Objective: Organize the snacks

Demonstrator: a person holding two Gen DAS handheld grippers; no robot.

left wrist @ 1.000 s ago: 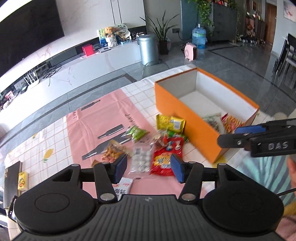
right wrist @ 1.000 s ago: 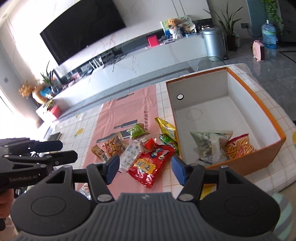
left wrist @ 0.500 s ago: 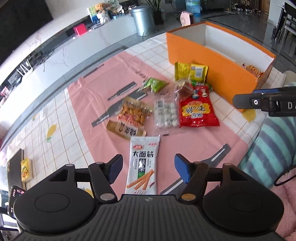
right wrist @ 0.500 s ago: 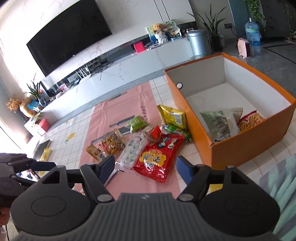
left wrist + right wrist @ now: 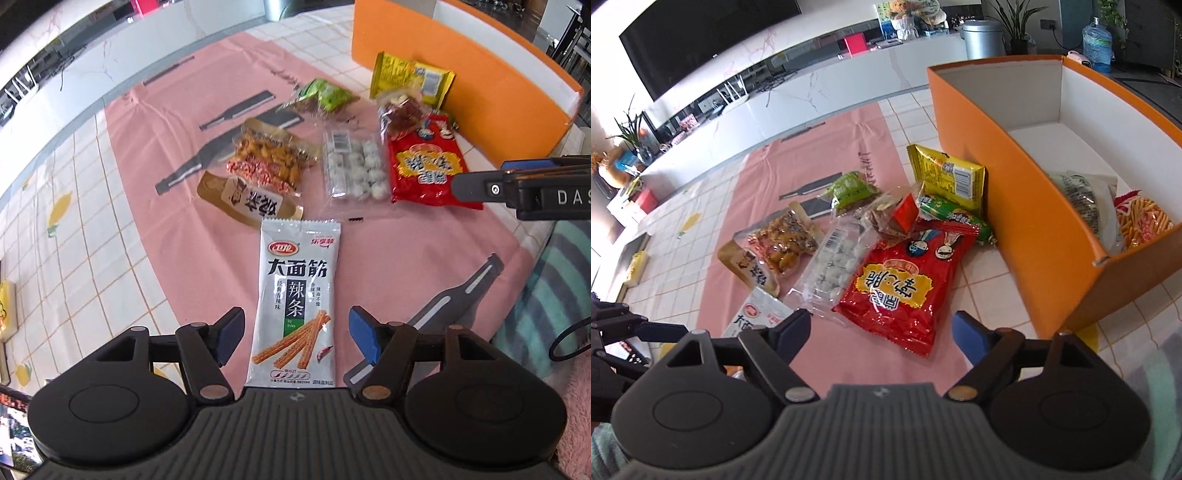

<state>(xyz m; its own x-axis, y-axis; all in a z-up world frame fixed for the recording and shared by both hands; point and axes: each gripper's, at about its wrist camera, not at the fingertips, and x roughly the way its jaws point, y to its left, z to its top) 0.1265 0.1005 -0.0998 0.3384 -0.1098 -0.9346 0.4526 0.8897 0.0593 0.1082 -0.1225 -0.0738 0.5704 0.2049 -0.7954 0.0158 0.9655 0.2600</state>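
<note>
Right wrist view: orange box (image 5: 1027, 206), open-topped, white inside, holds a grey-green packet (image 5: 1084, 201) and an orange-stick snack bag (image 5: 1141, 221) at its near end. Pink mat (image 5: 184, 155) left of box carries the loose snacks. Red bag (image 5: 905, 284) lies nearest the box's near corner; clear pack of white balls (image 5: 834, 266) touches its left edge. White spicy-strip packet (image 5: 295, 299), flat, lengthwise, farthest from box. Left gripper (image 5: 295, 334) jaws apart, straddling that packet without contact. Right gripper (image 5: 879, 332) jaws just widened, nothing between.
</note>
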